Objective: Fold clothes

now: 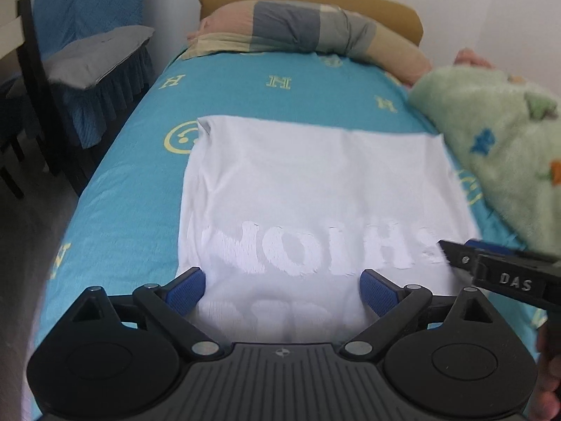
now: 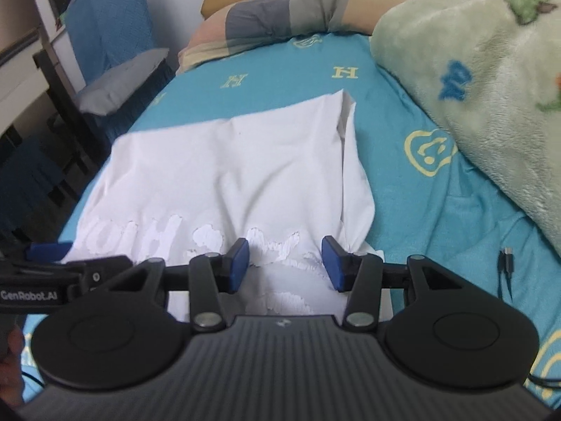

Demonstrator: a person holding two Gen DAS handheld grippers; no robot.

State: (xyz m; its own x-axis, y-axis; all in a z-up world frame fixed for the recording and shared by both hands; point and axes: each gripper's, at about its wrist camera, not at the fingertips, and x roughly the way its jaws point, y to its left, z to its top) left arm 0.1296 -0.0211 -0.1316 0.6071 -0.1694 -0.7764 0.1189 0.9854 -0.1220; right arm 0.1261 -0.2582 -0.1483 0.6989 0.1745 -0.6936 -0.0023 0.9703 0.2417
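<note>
A white shirt [image 1: 315, 189] lay spread on the blue bed [image 1: 133, 182], lettered side up. The left gripper [image 1: 282, 289] and right gripper [image 2: 285, 263] hung over its near edge, fingers apart, gripping nothing, beside a green blanket [image 2: 473, 87].

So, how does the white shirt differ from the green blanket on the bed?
The white shirt lies spread flat in the middle of the bed; the green blanket is heaped in a mound along the side. The shirt looks thin and smooth, with raised white lettering; the blanket looks thick and fluffy, with blue, green and orange figures. The shirt reaches under both claws; the blanket lies apart from them. Both rest on the turquoise bedspread.
</note>
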